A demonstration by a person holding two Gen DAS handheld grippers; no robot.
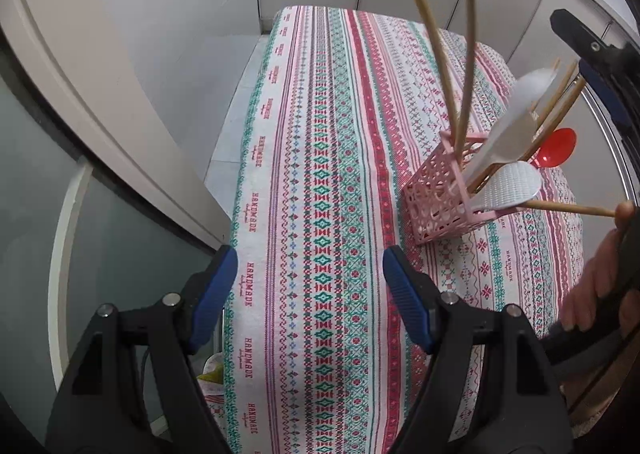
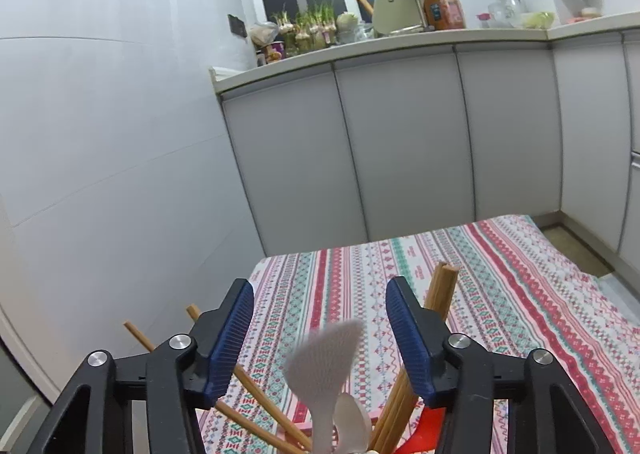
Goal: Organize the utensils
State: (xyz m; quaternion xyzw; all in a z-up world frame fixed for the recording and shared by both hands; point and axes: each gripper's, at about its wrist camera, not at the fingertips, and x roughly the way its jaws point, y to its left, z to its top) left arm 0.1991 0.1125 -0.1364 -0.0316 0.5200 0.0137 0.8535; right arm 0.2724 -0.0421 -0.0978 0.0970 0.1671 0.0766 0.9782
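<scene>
Looking near done: chopsticks [image 1: 466, 66], spoons [image 1: 516, 122] all in pink holder [image 1: 436, 194]; worktop [image 1: 320, 174] bare; both jaws wide open, empty.

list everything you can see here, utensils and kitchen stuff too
utensil holder: one, pink lattice, on the tablecloth, right side
chopsticks: several, wooden, standing and leaning in the holder
rice paddle: one, white, in the holder
spoon: one, white, in the holder
red spoon: one, in the holder
tablecloth: one, pink, red and green pattern, over the table
faucet: one, metal, on the far counter
cabinets: grey, under the counter
left hand-held gripper: open, above the cloth
right hand-held gripper: open, above the holder
</scene>
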